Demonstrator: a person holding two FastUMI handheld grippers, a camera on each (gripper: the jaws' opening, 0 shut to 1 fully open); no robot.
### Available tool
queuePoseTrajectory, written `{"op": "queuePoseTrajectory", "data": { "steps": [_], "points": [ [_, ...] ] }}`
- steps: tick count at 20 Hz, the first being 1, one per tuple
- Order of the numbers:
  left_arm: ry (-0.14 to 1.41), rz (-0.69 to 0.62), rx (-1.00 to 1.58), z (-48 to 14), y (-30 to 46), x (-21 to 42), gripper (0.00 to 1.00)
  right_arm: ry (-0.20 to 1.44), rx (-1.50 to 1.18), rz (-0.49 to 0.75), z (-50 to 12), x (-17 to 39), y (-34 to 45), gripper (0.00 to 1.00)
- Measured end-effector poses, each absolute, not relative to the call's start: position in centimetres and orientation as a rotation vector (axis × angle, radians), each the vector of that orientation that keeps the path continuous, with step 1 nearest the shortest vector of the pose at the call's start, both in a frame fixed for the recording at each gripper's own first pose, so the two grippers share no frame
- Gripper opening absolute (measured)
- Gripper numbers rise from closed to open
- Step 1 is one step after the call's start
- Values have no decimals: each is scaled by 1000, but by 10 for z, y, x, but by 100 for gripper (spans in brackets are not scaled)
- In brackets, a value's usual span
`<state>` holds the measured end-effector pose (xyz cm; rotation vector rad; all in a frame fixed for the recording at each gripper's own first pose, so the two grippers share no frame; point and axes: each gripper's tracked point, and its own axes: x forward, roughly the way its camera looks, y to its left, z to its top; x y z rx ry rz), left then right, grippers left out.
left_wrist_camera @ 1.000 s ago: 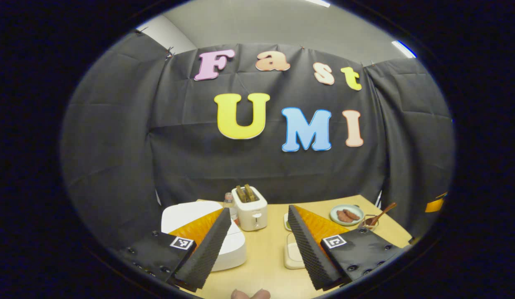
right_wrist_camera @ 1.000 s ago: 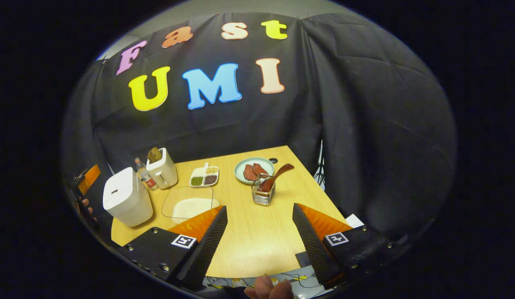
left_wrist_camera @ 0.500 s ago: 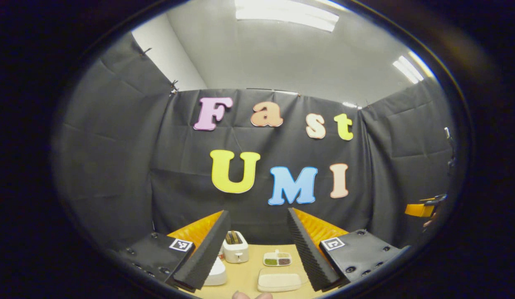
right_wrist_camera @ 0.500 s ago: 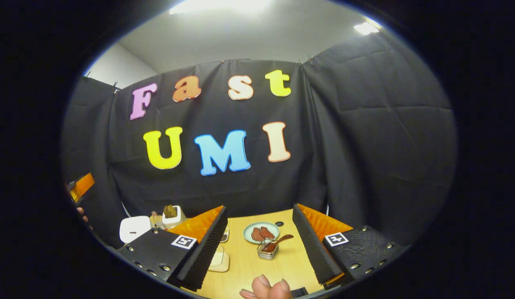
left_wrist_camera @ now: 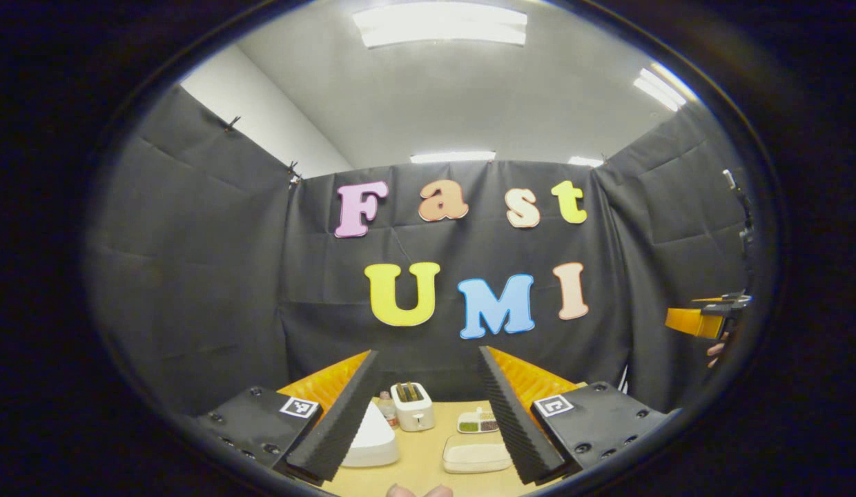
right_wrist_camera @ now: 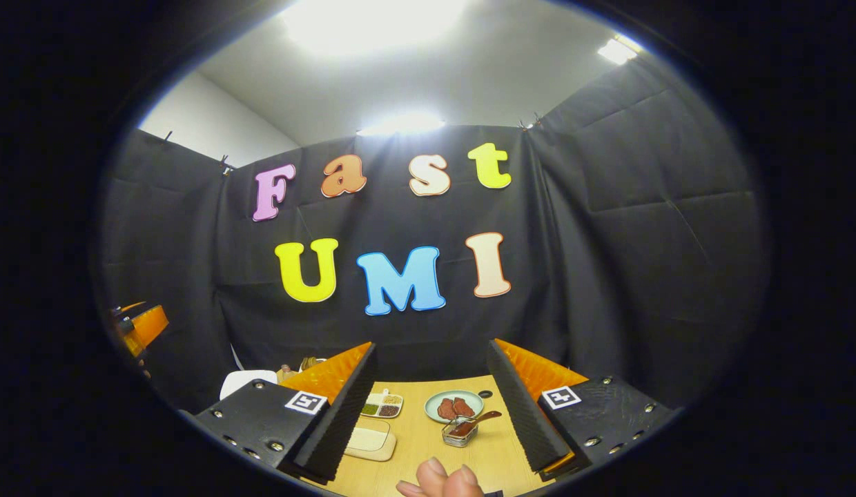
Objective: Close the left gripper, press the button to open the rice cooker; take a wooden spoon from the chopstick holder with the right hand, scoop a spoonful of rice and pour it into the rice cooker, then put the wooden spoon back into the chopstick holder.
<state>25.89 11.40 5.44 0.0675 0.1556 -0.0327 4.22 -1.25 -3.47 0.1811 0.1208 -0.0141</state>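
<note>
1. Step in hand: by my reading the task has not begun. The cooker [left_wrist_camera: 370, 442] sits shut at the left of the counter [left_wrist_camera: 421, 462], no finger touches anything, and both grippers are held high and aimed at the back wall.
2. Left gripper [left_wrist_camera: 422, 421]: its fingers stand wide apart and empty. Between them lie the cooker, a small bottle [left_wrist_camera: 386, 408], a toaster [left_wrist_camera: 412, 406], a divided dish [left_wrist_camera: 478, 422] of grains and a tray [left_wrist_camera: 475, 455] of rice.
3. Next move, as I judge it: the left fingers must close first, then tip down onto the cooker's button. The button is too small to make out here.
4. Right gripper [right_wrist_camera: 429, 414]: its fingers are also wide and empty. Ahead of them, left to right, are the cooker [right_wrist_camera: 247, 381] partly behind the left finger, the divided dish [right_wrist_camera: 382, 405], the tray [right_wrist_camera: 368, 439], a plate [right_wrist_camera: 454, 406] of meat, and the holder [right_wrist_camera: 460, 433] with the spoon [right_wrist_camera: 478, 421] leaning in it, handle to the right.
5. The right gripper waits its turn; the spoon handle slants, so the fingers would need to line up across it.
6. Against a second ago: both views have swung upward, so the ceiling lights show and the counter has shrunk to the bottom. Things on the counter lie as they did. Both pairs of fingers have the same wide gap as before.
</note>
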Motion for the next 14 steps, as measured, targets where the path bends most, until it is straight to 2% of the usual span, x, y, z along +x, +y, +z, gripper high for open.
{"op": "queuePoseTrajectory", "data": {
  "steps": [3, 6, 12, 14],
  "points": [
    [172, -51, 39, 56, 118, 260, 99, 74, 144, -38, -12, 35, -5, 97],
    [175, -70, 18, 55, 129, 253, 99, 99, 116, 10, -9, 28, 23, 97],
    [193, -81, -41, 40, 159, 243, 99, 136, 70, -24, -14, 15, 44, 97],
    [191, -88, -57, 40, 162, 242, 95, 137, 48, -29, -11, 11, 49, 97]
  ]
}}
